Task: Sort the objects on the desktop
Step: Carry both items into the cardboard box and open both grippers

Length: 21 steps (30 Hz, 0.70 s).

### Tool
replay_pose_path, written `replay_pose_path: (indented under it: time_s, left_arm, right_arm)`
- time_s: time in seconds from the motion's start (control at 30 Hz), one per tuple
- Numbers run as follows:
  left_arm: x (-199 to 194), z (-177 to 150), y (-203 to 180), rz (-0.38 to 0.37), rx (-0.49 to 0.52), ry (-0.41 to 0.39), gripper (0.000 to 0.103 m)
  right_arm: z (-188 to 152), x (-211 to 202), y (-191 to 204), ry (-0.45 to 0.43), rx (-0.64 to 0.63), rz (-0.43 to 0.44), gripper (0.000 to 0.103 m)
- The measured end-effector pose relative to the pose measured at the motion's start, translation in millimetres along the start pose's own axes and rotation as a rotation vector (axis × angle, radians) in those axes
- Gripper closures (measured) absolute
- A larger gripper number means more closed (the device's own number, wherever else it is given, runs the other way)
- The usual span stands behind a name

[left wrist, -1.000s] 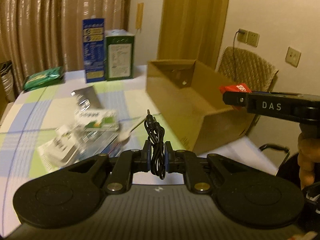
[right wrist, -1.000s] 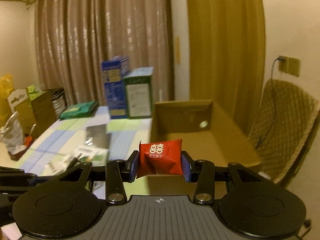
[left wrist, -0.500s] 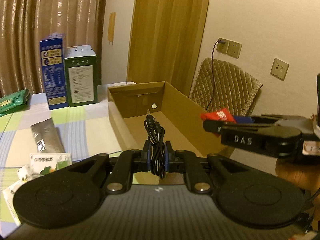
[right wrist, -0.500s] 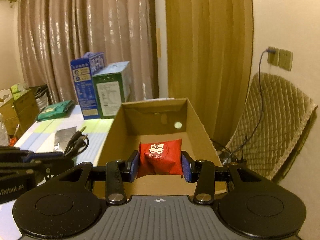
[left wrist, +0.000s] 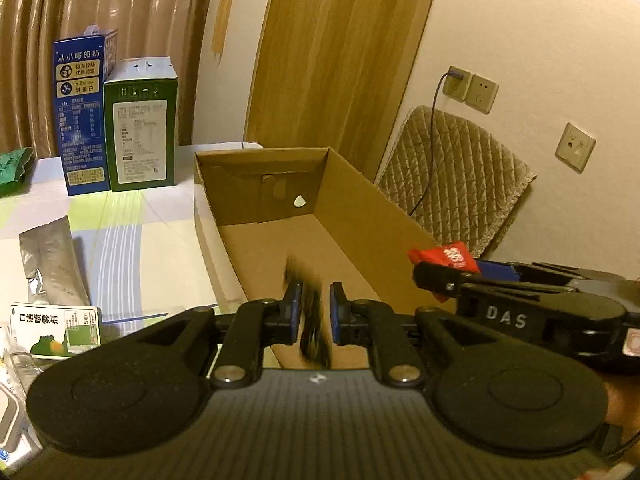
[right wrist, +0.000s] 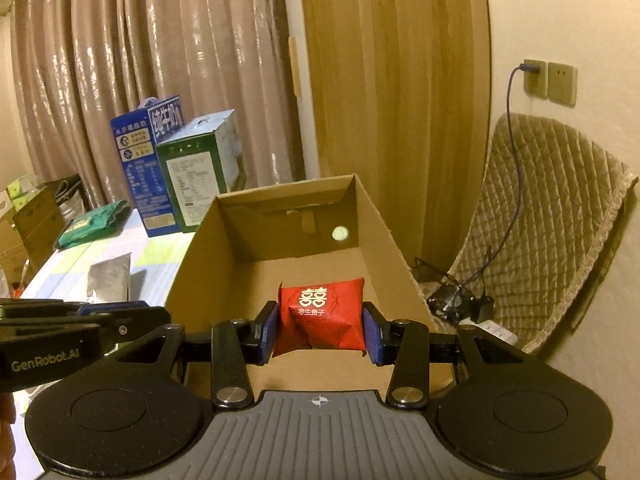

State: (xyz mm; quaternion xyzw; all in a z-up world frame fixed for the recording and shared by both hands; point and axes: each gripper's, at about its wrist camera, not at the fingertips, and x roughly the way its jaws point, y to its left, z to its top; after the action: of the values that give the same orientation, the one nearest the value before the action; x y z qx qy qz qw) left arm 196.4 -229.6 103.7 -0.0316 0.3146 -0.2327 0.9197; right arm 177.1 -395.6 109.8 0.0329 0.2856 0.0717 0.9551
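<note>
An open brown cardboard box (left wrist: 360, 200) (right wrist: 224, 232) lies on the table ahead of both grippers. My left gripper (left wrist: 314, 312) hangs over the box's near end with its pads parted; the black coiled audio cable (left wrist: 312, 320) is a blur between them, slipping down. My right gripper (right wrist: 320, 330) is shut on a red candy packet (right wrist: 322, 322) with white characters, held above the box's near end. The packet (left wrist: 444, 258) and right gripper also show at the right of the left wrist view.
A blue carton (left wrist: 82, 112) and a green carton (left wrist: 140, 128) stand at the back of the table. A silver foil pouch (left wrist: 48, 256) and a green-and-white small box (left wrist: 52, 332) lie left of the cardboard box. A quilted chair (right wrist: 540, 220) stands to the right.
Both grippers moved right, over the cardboard box. The left gripper's pads parted and the cable now blurs downward between them. The right gripper still holds the red packet.
</note>
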Motion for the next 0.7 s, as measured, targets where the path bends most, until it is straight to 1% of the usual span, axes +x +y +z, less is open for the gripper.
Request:
replay_pose_path:
  time_s: [0.2,0.3,0.33,0.37,0.4,0.43,0.53,0.7]
  left_arm:
    - [-8,-5,7,0.017,-0.007,-0.014,0.092]
    - [-16,-9,11,0.031,-0.007,-0.025,0.092]
    - [-19,-10,13,0.033,-0.011,-0.028,0.09]
    - [-21,-10,14,0.034,-0.016,-0.031,0.088]
    - [-23,-11,15,0.035,-0.021,-0.034,0.088]
    - [-26,-11,16,0.038,-0.021,-0.036,0.087]
    - [-31,-13,19,0.046,-0.017,-0.041,0.084]
    - [-41,-19,25,0.06,-0.02,-0.044,0.081]
  right_arm:
    - [1,4,3,0.005,-0.012,0.002,0.062]
    - [2,6,6,0.001,-0.002,0.021,0.062]
    - [2,7,6,-0.005,0.004,0.033,0.061]
    - [3,8,6,-0.01,0.014,0.039,0.049]
    - [4,7,6,-0.017,0.029,0.042,0.04]
    - [4,6,5,-0.028,0.045,0.044,0.027]
    - [5,0,5,-0.052,0.065,0.042,0.026]
    - [5,-11,3,-0.06,0.083,0.038,0.025]
